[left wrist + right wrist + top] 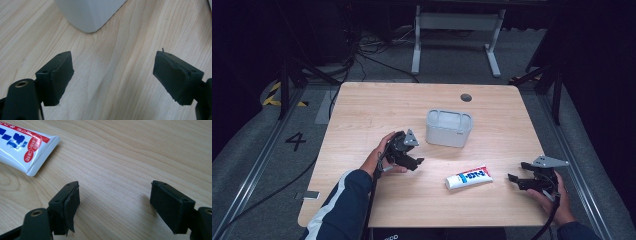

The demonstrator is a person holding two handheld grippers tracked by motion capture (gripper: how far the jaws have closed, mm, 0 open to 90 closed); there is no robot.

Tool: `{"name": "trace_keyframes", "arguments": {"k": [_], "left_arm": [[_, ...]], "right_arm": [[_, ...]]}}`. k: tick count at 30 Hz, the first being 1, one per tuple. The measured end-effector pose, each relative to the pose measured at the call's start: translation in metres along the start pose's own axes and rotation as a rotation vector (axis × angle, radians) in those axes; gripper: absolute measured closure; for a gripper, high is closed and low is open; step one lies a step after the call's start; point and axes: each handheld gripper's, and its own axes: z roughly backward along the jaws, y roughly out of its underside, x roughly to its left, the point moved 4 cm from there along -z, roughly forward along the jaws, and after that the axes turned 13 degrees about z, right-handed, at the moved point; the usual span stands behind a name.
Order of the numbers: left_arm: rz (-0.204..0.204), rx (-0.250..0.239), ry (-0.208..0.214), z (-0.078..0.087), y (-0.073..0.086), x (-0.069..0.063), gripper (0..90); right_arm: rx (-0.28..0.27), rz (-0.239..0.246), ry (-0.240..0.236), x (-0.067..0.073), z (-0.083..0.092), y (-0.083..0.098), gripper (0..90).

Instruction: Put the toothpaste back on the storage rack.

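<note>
left gripper (416, 161) sat low over the table (362, 115), jaws wide, nothing between them | grey box (449, 128) stood just beyond it | tube (468, 177) lay flat between the grippers | right gripper (514, 179) jaws wide, empty, near the tube's flat end

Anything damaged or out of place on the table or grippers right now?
The pad on the right gripper looks frayed: the left finger's lining peels at its lower edge. The toothpaste tube lies flat and the grey bin stands upright; nothing spilled.
</note>
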Motion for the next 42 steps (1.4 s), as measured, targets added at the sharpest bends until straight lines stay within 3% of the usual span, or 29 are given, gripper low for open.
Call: {"name": "trace_keyframes", "arguments": {"k": [2,5,8,12,30,36,39,42], "left_arm": [[0.01,0.013,0.029,-0.002,-0.007,-0.003,17.3],[0.003,-0.033,0.029,-0.003,-0.018,-0.01,17.4],[-0.019,-0.013,0.068,-0.007,-0.029,-0.019,17.2],[-0.062,-0.017,0.082,-0.014,-0.042,-0.035,17.2],[-0.105,0.045,0.225,-0.051,-0.064,-0.096,17.7],[-0.107,0.071,0.262,-0.061,-0.067,-0.107,18.9],[-0.116,0.092,0.272,-0.064,-0.069,-0.114,18.8],[-0.157,0.125,0.275,-0.068,-0.07,-0.121,18.7]], "right_arm": [[0.0,0.001,0.001,0.0,0.0,0.0,24.5],[0.0,0.0,0.001,0.0,0.0,0.0,24.5],[0.0,0.0,0.001,0.0,0.0,0.0,24.6],[0.0,0.0,0.001,0.0,0.0,0.0,24.6],[0.0,0.001,0.001,0.0,0.0,0.0,24.6],[0.0,0.001,0.0,0.0,0.0,0.0,24.6],[0.0,0.0,0.001,0.0,0.0,0.0,24.6],[0.0,0.001,0.001,0.0,0.0,0.0,24.6]]}}
